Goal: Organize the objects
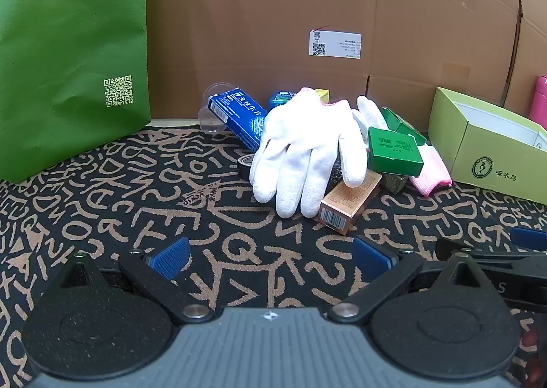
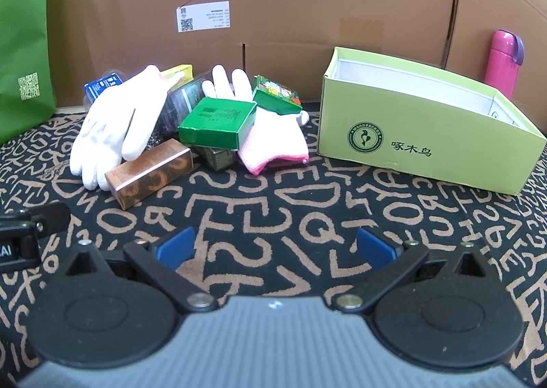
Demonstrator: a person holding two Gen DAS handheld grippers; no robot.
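Note:
A heap of small items lies on the patterned cloth. A white glove (image 1: 301, 152) (image 2: 112, 121) drapes over a brown carton (image 1: 348, 203) (image 2: 150, 172). Beside it sit a green box (image 1: 393, 150) (image 2: 218, 123), a blue box (image 1: 236, 118), a second white glove with a pink cuff (image 2: 270, 138) and a small printed green box (image 2: 277, 94). A light-green open box (image 2: 427, 128) (image 1: 489, 148) stands to the right. My left gripper (image 1: 271, 256) is open, short of the heap. My right gripper (image 2: 275, 248) is open over bare cloth, with nothing between its fingers.
A tall green bag (image 1: 68, 56) stands at the left. Brown cardboard walls (image 1: 307, 5) close off the back. A pink bottle (image 2: 504, 61) stands behind the open box. The right gripper's tip (image 1: 526, 241) shows at the right edge of the left wrist view.

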